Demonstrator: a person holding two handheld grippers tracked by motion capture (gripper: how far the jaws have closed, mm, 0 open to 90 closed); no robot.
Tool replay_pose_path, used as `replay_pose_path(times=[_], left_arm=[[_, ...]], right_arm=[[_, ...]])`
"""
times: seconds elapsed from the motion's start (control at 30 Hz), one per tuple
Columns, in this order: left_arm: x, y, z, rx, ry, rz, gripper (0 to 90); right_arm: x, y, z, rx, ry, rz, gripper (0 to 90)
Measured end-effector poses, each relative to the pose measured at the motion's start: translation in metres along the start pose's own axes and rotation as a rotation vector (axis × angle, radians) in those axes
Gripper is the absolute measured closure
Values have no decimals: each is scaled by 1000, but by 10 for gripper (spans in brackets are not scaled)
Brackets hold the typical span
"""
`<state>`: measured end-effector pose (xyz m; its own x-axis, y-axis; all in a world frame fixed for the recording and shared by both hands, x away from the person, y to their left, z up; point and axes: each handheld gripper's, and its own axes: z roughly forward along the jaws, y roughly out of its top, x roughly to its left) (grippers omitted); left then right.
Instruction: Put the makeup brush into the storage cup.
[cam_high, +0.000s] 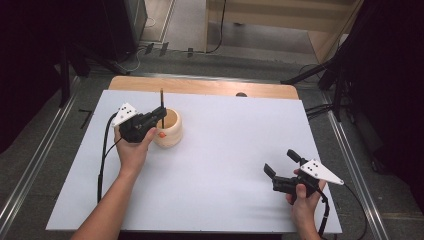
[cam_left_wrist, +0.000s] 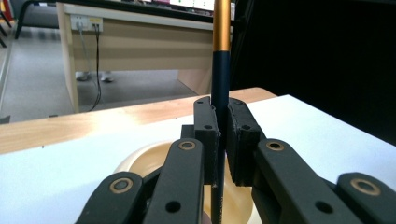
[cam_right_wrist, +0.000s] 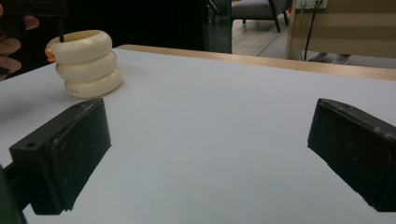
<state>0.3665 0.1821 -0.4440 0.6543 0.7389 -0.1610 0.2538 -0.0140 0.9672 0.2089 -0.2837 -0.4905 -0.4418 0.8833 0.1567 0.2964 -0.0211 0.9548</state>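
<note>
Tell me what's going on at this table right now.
A person works with a hand-held gripper in each hand. The left hand-held gripper is shut on a dark, gold-banded pencil, holding it upright over the cream ribbed cup, its lower end inside. The right hand-held gripper sits open over the white table, apart from both.

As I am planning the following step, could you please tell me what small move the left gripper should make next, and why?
Probably lower the pen straight down, then open. The left gripper is shut on an upright dark pen with a gold band, and the pen's lower end already hangs over the mouth of the cream ringed holder. The right gripper rests open, well apart from them.
</note>
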Motion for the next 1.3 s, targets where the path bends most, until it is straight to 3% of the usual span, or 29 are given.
replay_pose_path(times=[0.53, 0.83, 1.13, 1.3], left_arm=[[5, -14, 2, 41, 15, -19, 850], [4, -13, 0, 72, 13, -40, 836], [2, -8, -7, 33, -15, -61, 522], [1, -5, -12, 26, -19, -67, 302]], right_arm=[[1, -1, 2, 5, 0, -1, 0], [1, -1, 2, 7, -2, 1, 0], [0, -1, 2, 6, -4, 2, 0], [-1, -1, 1, 2, -5, 3, 0]])
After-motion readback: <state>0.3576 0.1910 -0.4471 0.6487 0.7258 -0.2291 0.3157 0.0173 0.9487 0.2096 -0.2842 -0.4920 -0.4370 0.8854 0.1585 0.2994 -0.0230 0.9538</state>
